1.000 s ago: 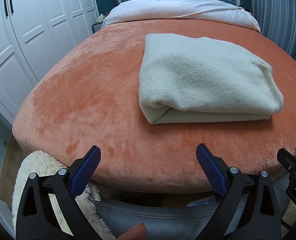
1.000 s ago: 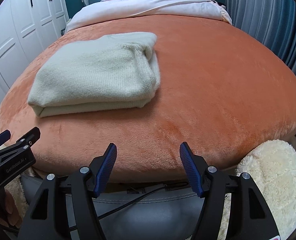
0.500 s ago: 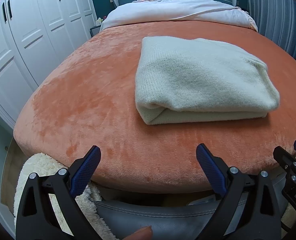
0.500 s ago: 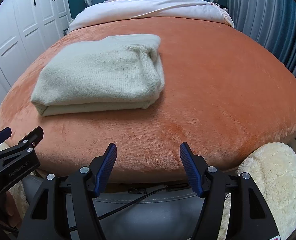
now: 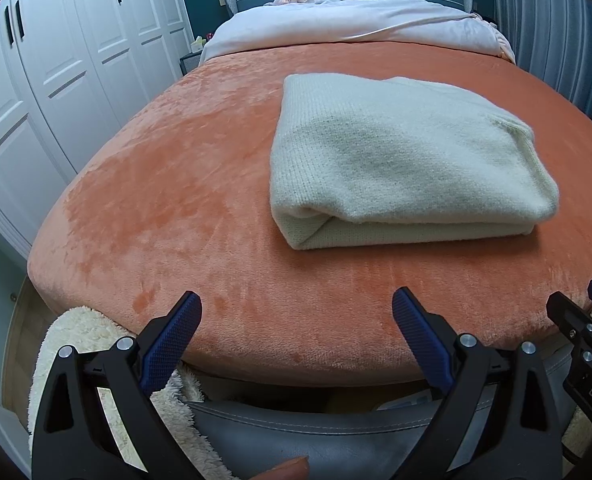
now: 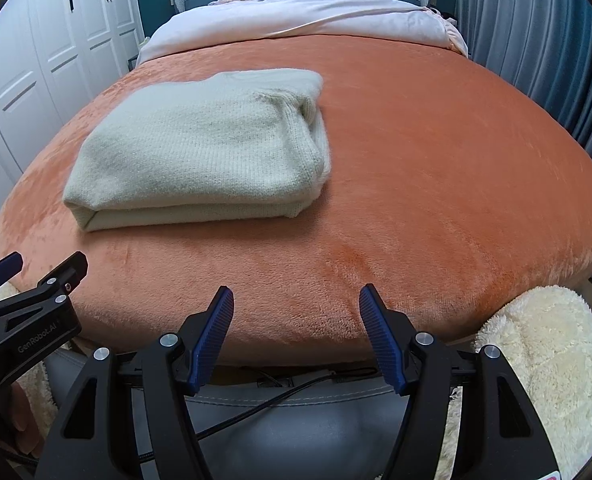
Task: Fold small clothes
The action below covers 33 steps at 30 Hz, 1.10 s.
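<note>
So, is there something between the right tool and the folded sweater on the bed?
Nothing visible. The right tool hangs open off the bed's near edge, and only bare orange blanket lies between it and the folded sweater, which sits ahead and to its left.

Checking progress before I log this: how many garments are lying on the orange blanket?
1. A folded cream sweater lies on the orange blanket, ahead of both open grippers. Nothing else shows there; pink bedding lies beyond it.
</note>
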Tool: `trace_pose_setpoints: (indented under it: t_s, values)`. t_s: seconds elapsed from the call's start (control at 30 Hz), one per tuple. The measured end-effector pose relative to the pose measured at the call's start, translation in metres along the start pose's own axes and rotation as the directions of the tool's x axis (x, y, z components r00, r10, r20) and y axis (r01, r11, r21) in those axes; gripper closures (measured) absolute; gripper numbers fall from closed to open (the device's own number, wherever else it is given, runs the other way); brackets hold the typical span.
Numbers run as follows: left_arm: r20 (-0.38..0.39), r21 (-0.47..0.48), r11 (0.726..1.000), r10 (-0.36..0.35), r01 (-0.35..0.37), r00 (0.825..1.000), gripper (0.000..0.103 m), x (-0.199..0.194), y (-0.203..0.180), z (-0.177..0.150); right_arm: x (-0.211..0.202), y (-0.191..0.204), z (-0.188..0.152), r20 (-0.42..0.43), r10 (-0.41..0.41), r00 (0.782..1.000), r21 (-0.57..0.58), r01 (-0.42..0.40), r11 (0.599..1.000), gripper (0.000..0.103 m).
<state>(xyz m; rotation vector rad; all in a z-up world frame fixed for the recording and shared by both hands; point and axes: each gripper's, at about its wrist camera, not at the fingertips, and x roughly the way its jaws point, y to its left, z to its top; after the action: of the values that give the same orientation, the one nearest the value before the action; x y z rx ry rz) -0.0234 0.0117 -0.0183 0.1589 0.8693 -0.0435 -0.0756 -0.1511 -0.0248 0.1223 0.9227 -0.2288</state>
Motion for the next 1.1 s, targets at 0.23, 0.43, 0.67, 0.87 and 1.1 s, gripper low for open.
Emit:
trace_pose_setpoints:
  t_s: [0.23, 0.43, 0.67, 0.87, 1.1]
  values:
    - [0.003, 0.006, 1.0, 0.001, -0.001, 1.0, 0.009, -0.0003, -0.0011, 0.0003, -0.0003, 0.0017, -0.0011, 0.0, -0.001, 1.0, -0.001, 0.001, 1.0, 0.04]
    - [0.001, 0.004, 1.0, 0.001, -0.001, 1.0, 0.009, 0.0008, -0.0007, 0.0005, -0.0014, 0.0018, -0.0014, 0.003, 0.002, 1.0, -0.004, -0.002, 1.0, 0.04]
    - [0.003, 0.007, 1.0, 0.011, -0.011, 1.0, 0.009, 0.0018, -0.0018, -0.0001, -0.0011, 0.0015, -0.0013, 0.003, 0.003, 1.0, -0.006, -0.003, 1.0, 0.04]
    - [0.0, 0.007, 1.0, 0.015, -0.015, 1.0, 0.009, 0.0022, -0.0018, -0.0008, -0.0012, 0.0012, -0.0015, 0.003, 0.005, 1.0, -0.005, -0.005, 1.0, 0.04]
    - [-0.001, 0.007, 1.0, 0.009, -0.009, 1.0, 0.009, 0.0022, -0.0013, -0.0009, -0.0011, 0.001, -0.0013, 0.003, 0.005, 1.0, -0.006, -0.005, 1.0, 0.04]
